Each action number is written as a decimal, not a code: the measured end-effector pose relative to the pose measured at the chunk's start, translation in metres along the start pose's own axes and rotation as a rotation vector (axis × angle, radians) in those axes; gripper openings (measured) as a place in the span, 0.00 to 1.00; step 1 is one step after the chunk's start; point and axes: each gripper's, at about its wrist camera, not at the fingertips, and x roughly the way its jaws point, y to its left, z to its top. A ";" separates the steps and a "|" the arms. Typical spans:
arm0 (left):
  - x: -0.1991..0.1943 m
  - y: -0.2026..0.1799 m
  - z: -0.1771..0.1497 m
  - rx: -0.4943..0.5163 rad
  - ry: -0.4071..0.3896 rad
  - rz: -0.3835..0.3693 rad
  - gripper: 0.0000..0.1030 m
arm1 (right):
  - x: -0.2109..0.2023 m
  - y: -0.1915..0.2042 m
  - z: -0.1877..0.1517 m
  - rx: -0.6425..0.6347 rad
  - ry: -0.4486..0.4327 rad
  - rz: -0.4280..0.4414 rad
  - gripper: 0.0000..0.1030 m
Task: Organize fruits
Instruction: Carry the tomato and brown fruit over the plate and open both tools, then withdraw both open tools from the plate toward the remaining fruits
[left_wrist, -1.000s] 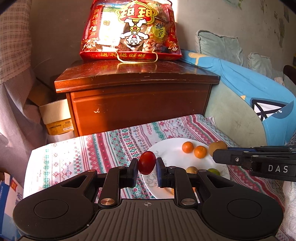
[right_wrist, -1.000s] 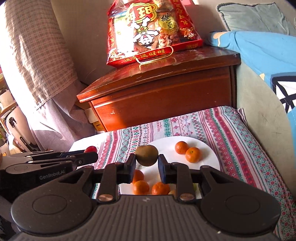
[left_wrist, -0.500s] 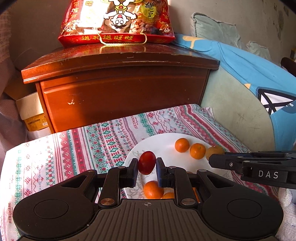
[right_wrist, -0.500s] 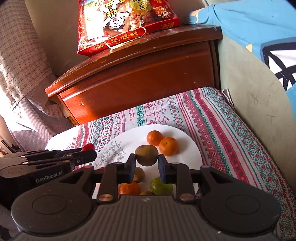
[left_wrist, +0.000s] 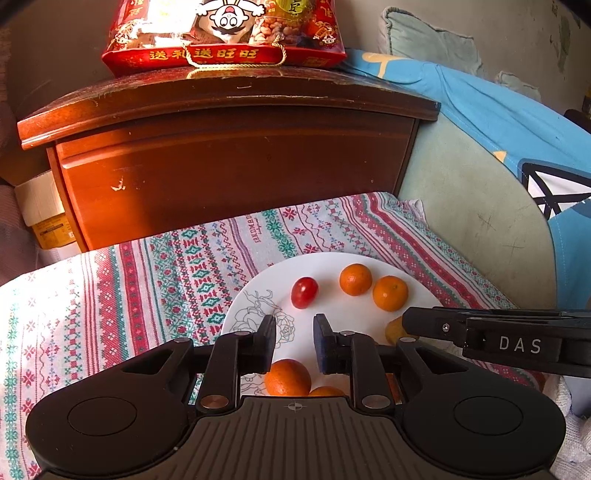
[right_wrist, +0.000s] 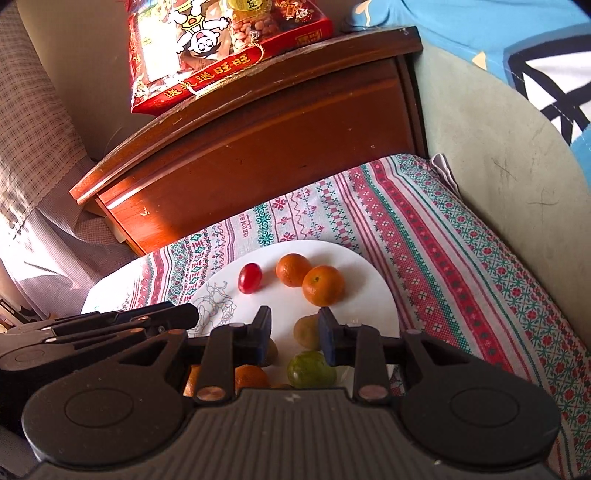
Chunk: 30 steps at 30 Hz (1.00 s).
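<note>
Since the earlier frame, both grippers had just opened and let their fruits go. In the left wrist view, the cherry tomato (left_wrist: 304, 292) lay on the white plate (left_wrist: 332, 317), ahead of the left gripper (left_wrist: 294, 341), its fingers apart and empty. In the right wrist view, the kiwi (right_wrist: 307, 331) lay on the plate between the right gripper (right_wrist: 294, 336) fingers, untouched.

A tomato (left_wrist: 304, 292) lies left of two oranges (left_wrist: 355, 279) on the plate (left_wrist: 332, 321).
</note>
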 end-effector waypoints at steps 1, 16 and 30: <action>-0.003 0.000 0.001 -0.005 -0.002 0.002 0.22 | -0.001 0.000 0.001 0.002 -0.003 0.003 0.29; -0.060 0.036 0.006 -0.144 -0.006 0.125 0.30 | -0.026 0.025 0.005 -0.027 -0.049 0.068 0.31; -0.090 0.063 -0.022 -0.229 0.015 0.182 0.30 | -0.031 0.060 -0.024 -0.100 -0.001 0.139 0.31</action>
